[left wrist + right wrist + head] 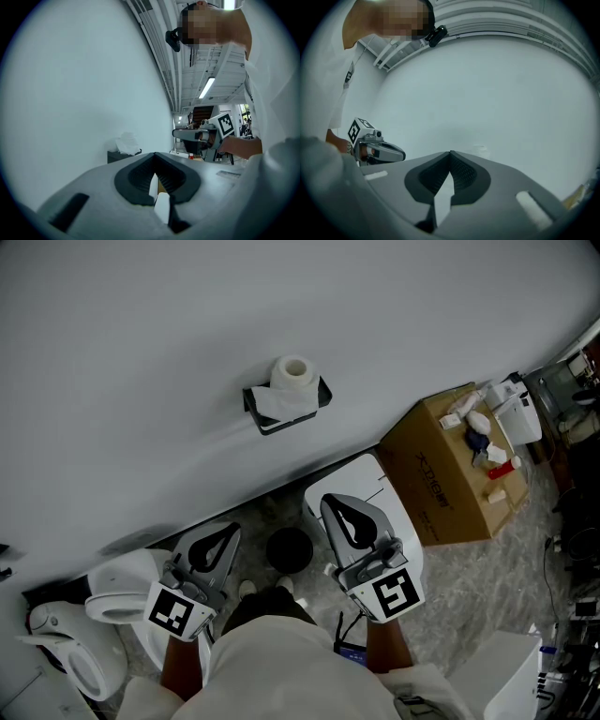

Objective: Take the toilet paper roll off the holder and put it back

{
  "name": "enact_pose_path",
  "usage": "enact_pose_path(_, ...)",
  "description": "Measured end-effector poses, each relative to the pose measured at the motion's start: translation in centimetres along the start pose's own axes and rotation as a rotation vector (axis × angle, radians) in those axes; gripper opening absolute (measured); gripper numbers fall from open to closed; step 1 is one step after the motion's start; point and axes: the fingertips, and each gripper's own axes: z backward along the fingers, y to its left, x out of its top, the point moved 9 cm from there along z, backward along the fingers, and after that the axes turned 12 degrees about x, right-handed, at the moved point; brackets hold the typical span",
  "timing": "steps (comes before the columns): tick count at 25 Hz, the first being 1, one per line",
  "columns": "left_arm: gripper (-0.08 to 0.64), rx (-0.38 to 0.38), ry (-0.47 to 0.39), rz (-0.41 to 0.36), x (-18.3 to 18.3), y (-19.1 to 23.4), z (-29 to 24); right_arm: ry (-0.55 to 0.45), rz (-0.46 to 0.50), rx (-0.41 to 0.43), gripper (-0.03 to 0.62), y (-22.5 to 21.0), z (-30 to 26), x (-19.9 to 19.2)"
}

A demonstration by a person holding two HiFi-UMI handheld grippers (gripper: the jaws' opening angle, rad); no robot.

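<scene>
A white toilet paper roll [293,374] stands upright on a black wall-mounted holder [265,419], with a loose sheet hanging over its front. Both grippers are held below it, apart from it and pointing toward the wall. My left gripper [228,531] is shut with nothing in it, and my right gripper [339,504] is shut and empty too. In the left gripper view the jaws [154,154] meet at their tips, and the roll [126,142] and holder [118,155] show beyond them. In the right gripper view the jaws [450,153] are closed, and the roll [481,150] is a faint shape on the wall.
A cardboard box [438,476] with small items on top stands at the right against the wall. A white toilet [114,599] is at the lower left. A white cabinet top [377,484] lies under the right gripper, and a black round object [289,549] sits on the floor.
</scene>
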Motion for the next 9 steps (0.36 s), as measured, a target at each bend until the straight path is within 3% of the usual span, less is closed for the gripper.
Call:
enact_pose_path(3,0.006,0.012,-0.012,0.020,0.31,0.04,0.04,-0.002,-0.001,0.001,0.000,0.19,0.00,0.02)
enact_pose_path(9,0.006,0.001,0.004,-0.012,0.09,0.09,0.39,-0.003,-0.010,0.007,0.000,0.48,0.26,0.03)
